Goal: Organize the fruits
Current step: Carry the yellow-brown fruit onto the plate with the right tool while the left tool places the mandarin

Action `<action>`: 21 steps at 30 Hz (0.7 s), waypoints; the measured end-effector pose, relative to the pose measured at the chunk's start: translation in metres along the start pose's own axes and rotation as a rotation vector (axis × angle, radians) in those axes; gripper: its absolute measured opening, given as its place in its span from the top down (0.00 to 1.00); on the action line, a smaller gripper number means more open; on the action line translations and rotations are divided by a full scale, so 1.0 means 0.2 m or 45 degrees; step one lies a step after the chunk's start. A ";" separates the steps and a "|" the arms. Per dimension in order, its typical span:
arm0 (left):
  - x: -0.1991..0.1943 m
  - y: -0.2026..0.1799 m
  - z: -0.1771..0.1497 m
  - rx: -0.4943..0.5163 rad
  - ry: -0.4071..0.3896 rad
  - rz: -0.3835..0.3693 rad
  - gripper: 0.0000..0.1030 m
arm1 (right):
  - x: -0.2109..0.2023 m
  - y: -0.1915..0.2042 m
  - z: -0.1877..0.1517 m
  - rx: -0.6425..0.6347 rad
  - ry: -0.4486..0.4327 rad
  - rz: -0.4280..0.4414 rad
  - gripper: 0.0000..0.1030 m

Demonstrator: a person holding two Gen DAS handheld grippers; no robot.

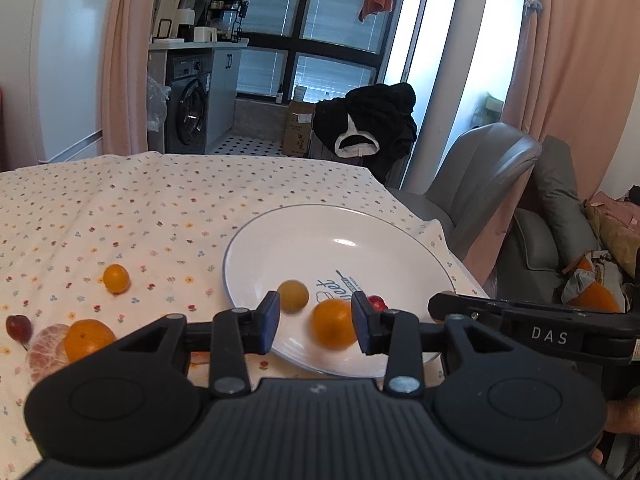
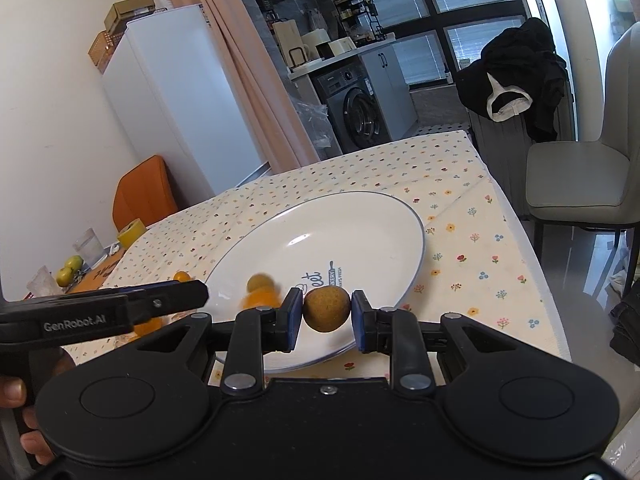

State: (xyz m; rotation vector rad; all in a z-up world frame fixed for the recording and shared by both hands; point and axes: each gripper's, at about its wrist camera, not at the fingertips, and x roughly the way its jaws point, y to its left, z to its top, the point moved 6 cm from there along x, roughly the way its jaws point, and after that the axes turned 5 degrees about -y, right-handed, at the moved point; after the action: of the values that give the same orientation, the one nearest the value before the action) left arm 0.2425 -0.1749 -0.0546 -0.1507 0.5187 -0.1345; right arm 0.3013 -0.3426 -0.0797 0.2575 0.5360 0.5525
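A white plate [image 1: 340, 240] with blue lettering lies on the flowered tablecloth. My left gripper [image 1: 316, 322] hangs open over its near rim. A blurred orange [image 1: 334, 324] lies between the fingers on the plate, well clear of the left pad. On the plate too are a blurred yellowish fruit [image 1: 293, 296] and a small red fruit [image 1: 378, 303]. My right gripper [image 2: 326, 314] is shut on a round brown fruit [image 2: 326, 309] above the plate [image 2: 360, 224]. The orange [image 2: 262, 298] shows blurred to its left.
On the cloth left of the plate lie a small orange [image 1: 116, 278], a bigger orange [image 1: 89, 338], a peeled citrus [image 1: 44, 354] and a cherry [image 1: 18, 327]. The table edge runs just right of the plate, with a grey chair [image 2: 576, 184] beyond. Glasses and green fruit [image 2: 70, 270] stand far left.
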 end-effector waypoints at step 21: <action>-0.18 0.29 0.03 -0.094 -0.066 0.174 0.21 | 0.00 0.12 0.05 -0.062 -0.042 -0.032 0.42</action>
State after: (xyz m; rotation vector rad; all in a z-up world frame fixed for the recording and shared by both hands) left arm 0.2196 -0.1109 -0.0433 -0.1895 0.4806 0.0218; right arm 0.2952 -0.3240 -0.0627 0.2130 0.4926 0.5357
